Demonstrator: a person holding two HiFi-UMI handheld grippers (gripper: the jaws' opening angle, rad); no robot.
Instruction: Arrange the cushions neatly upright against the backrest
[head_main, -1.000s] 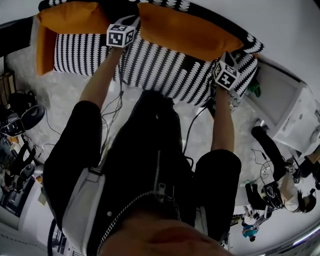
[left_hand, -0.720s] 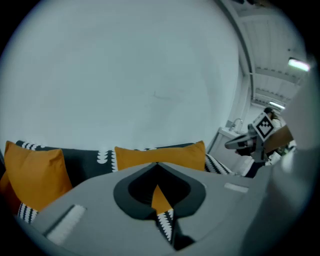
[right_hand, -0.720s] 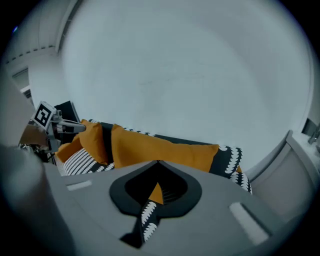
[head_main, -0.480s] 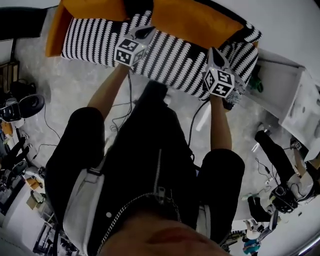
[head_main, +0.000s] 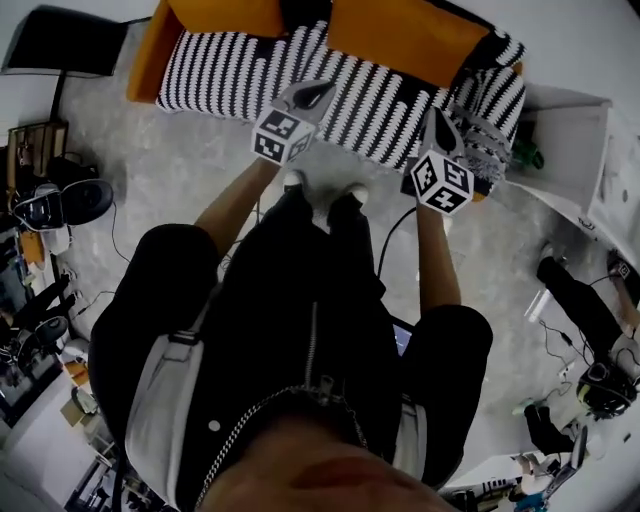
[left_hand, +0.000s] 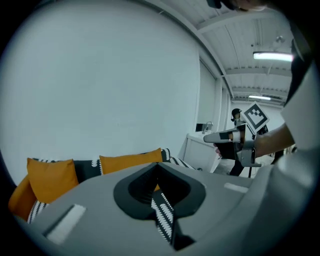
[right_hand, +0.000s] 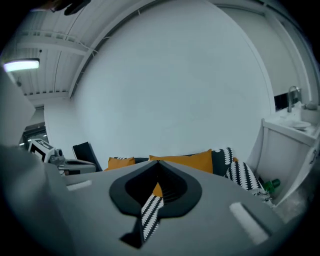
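Observation:
Two orange cushions stand upright against the backrest of a black-and-white patterned sofa (head_main: 330, 85): a shorter one (head_main: 225, 15) on the left and a long one (head_main: 405, 40) on the right. The left gripper view shows both, the short cushion (left_hand: 50, 177) and the long cushion (left_hand: 131, 161); so does the right gripper view, with the long cushion (right_hand: 187, 161). My left gripper (head_main: 312, 95) is shut and empty, held off the sofa's front edge. My right gripper (head_main: 436, 125) is also shut and empty, near the sofa's right end. Neither touches a cushion.
A white cabinet (head_main: 575, 130) with a sink stands right of the sofa, a green bottle (right_hand: 270, 186) at its foot. Cables and equipment (head_main: 60, 200) crowd the floor at the left. Another person (head_main: 590, 320) crouches at the right. A dark panel (head_main: 60, 40) stands beyond the sofa's left end.
Both grippers have drawn back from the cushions to the sofa's front edge. The whole view has backed away from the sofa, and the cushions stay against the backrest.

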